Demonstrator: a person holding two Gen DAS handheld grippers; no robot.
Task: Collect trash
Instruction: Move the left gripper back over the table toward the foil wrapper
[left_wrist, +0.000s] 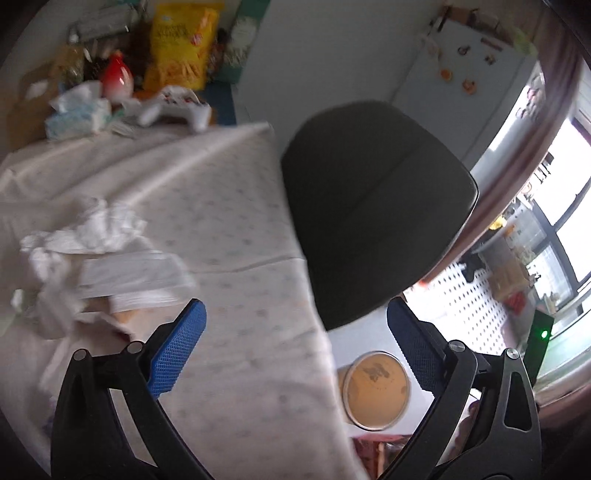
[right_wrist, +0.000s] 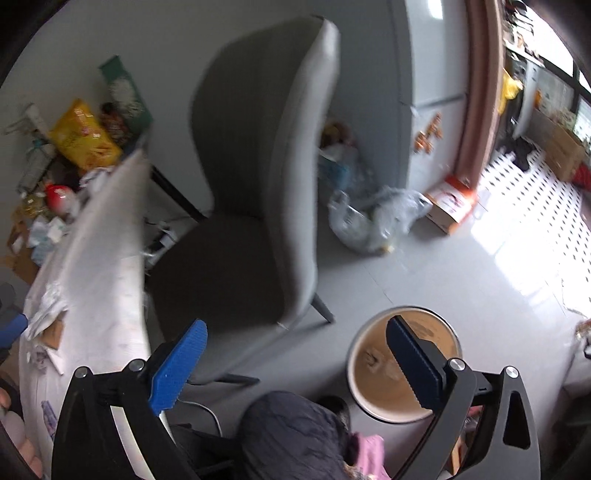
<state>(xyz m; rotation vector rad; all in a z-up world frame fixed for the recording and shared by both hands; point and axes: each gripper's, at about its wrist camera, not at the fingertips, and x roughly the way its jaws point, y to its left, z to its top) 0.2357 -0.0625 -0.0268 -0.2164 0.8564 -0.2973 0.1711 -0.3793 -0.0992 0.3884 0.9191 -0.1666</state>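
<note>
Crumpled white paper and tissue trash lies on the table's left part, ahead and left of my left gripper, which is open and empty above the tablecloth. A round bin with a brown liner stands on the floor below the table edge. In the right wrist view my right gripper is open and empty, hovering above the floor, its right finger over the bin. Paper scraps lie on the table at the left.
A grey chair stands by the table. The table's far end holds a yellow snack bag, tissues and a white game controller. A plastic bag and a cardboard box lie on the floor near the fridge.
</note>
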